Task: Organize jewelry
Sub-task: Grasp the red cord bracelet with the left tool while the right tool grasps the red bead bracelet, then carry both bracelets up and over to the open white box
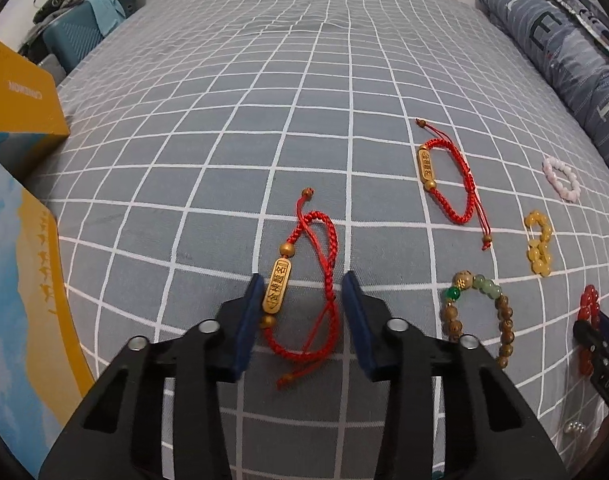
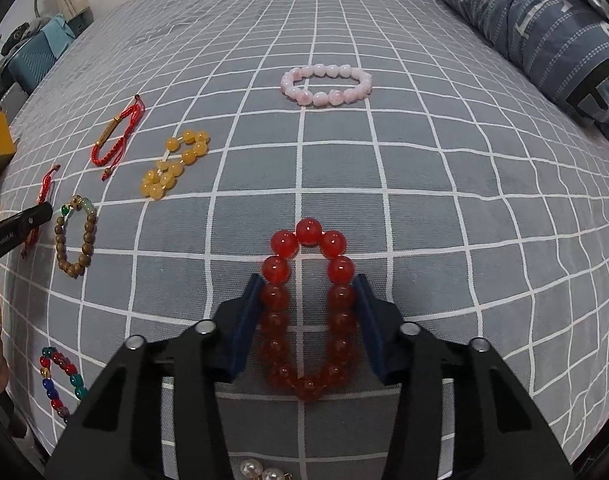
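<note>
The left gripper (image 1: 302,280) stood open around one red braided cord bracelet with a gold engraved bar (image 1: 304,280); a second like it (image 1: 450,180) lay ahead to its right. The right gripper (image 2: 308,280) was open astride one strand of large translucent red beads (image 2: 306,308), touching both fingers.
</note>
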The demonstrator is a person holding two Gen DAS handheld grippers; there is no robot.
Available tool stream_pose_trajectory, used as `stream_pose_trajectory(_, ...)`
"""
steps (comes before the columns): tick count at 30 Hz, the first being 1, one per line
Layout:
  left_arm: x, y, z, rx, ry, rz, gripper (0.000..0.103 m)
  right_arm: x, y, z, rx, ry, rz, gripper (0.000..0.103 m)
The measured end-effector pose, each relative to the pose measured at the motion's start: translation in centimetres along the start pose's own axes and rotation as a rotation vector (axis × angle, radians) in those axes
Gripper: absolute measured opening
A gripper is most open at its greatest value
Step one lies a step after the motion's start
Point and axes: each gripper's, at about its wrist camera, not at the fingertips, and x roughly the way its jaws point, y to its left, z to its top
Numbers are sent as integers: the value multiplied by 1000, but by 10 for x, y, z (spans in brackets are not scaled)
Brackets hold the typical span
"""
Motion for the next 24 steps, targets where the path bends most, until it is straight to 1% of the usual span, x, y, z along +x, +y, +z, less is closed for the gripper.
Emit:
stream_pose_trajectory(1,-1,0,-1,-1,0,-7,19,0,0,0,2,-2,-4,30)
stream_pose_trajectory(2,-3,-1,-2,-5,0,-14,11,-1,0,-1,5,-5,-8,26)
stream_pose_trajectory(6,-8,3,-3,-16,-25,-47,11,-4,0,-3,8,-22,-8,26)
stream_pose_trajectory(8,-9,2,-4,-17,-35,-38,11,-7,0,-4,12,-39,-13,26)
stream_pose_trajectory(12,-13,2,-4,-20,-53,-51,11,-12,-2,-4,20,-69,-23,26)
stream_pose_trajectory(17,-22,1,-5,-30,-81,-61,11,-24,-6,-4,38,-129,-44,26)
stream_pose_trajectory(18,-23,1,-6,-31,-86,-62,11,-27,-7,-4,39,-143,-46,25)
stream_pose_trajectory(19,-25,0,-6,-31,-94,-65,11,-29,-6,-4,35,-155,-41,13)
stream_pose_trajectory(22,-30,0,-6,-28,-112,-70,11,-40,-3,-4,29,-213,-75,13)
stream_pose_trajectory(24,-34,0,-7,-25,-126,-69,10,-46,-5,-5,29,-239,-73,13)
